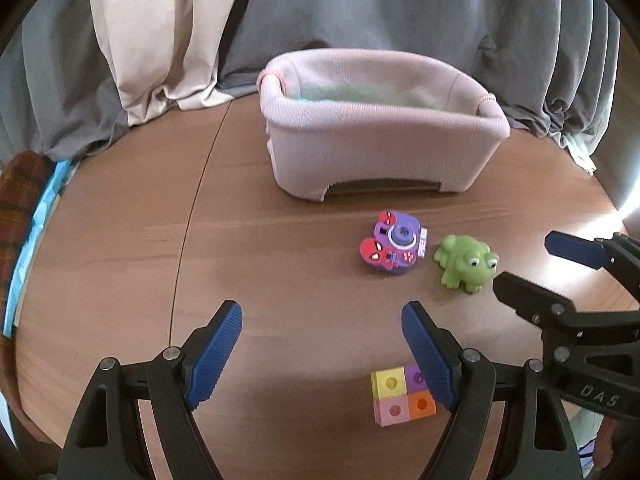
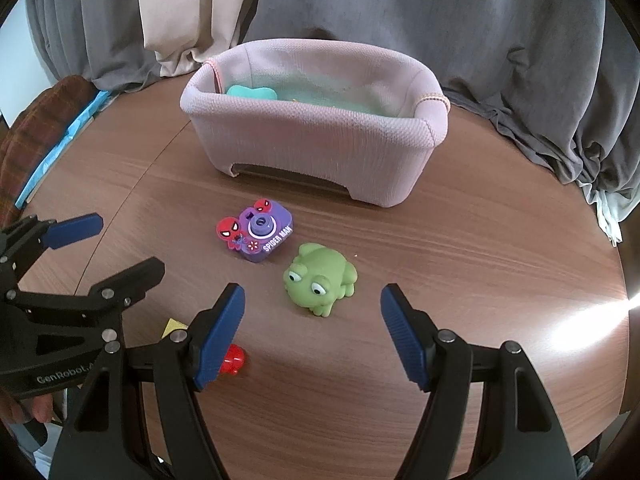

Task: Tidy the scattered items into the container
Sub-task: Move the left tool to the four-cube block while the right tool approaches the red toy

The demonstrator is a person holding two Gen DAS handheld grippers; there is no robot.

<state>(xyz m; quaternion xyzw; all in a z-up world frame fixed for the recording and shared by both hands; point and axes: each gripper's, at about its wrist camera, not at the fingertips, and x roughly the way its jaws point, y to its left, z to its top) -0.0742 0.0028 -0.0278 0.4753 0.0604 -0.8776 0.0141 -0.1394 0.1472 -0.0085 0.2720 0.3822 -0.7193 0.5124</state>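
A green rubber frog with bulging eyes is seen on the wooden surface, at five o'clock from the purple toy camera. The pink fabric basket sits at twelve o'clock. Both grippers' jaws are spread apart, empty: left gripper, right gripper.

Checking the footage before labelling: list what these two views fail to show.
- Basket contents: left view, near wall hides them; right view shows only a teal shape.
- Purple block: left view, partly behind the left gripper's finger.
- Red toy: right view, partly behind the right gripper's finger.
- Yellow piece: right view, mostly covered.
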